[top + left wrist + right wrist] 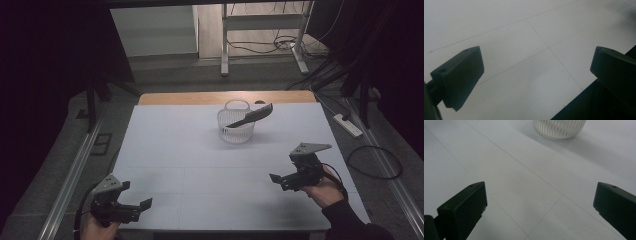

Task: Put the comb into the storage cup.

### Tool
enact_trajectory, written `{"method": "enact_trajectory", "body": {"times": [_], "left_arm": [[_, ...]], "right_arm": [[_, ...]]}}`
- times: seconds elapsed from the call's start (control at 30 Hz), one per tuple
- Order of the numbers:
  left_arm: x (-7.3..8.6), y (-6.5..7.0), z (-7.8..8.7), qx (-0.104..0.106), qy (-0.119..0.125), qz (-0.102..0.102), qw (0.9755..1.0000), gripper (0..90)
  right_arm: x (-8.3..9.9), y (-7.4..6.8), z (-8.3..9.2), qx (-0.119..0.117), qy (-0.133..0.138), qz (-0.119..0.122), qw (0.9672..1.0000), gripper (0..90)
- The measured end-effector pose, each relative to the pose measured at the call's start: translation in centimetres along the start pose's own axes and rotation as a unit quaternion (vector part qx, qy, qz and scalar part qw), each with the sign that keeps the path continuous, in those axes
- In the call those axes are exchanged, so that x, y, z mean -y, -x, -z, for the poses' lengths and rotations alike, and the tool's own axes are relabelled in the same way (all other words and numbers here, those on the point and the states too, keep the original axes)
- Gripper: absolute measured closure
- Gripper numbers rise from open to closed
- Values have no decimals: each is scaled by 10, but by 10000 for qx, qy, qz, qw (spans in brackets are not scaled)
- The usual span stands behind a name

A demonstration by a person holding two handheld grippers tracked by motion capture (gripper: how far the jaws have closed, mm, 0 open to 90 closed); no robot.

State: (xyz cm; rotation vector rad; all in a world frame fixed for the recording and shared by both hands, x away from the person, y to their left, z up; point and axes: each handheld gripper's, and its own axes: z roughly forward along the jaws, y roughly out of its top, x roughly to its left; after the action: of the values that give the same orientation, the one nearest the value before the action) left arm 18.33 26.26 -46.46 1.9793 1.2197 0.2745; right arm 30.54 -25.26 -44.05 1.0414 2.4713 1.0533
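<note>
A small white slatted basket (pixel 235 125) stands at the far middle of the white table (pixel 200 165). A long dark tool (pixel 251 116) lies slanted in it, its upper end jutting over the right rim. My left gripper (pixel 136 206) hovers at the near left corner, open and holding nothing. My right gripper (pixel 280 181) hangs at the near right, open and holding nothing, well short of the basket. In the right gripper view the basket's base (pixel 560 128) sits at the top edge, beyond the wide-apart jaws. The left gripper view has bare table (pixel 529 50) between its jaws.
A wooden strip (pixel 225 97) runs along the table's far edge. Beyond it stands a white metal frame (pixel 262 35) among floor cables. A power strip (pixel 348 125) and a looped cable (pixel 375 162) lie on the floor to the right. Metal rails flank both sides.
</note>
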Motion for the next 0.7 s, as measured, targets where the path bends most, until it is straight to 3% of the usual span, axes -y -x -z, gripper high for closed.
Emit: {"method": "enact_trajectory", "body": {"times": [0.7], "left_arm": [[0,0,0,3,2,8,10000,0]], "right_arm": [[23,-1,22,190,63,-122,9997,0]]}}
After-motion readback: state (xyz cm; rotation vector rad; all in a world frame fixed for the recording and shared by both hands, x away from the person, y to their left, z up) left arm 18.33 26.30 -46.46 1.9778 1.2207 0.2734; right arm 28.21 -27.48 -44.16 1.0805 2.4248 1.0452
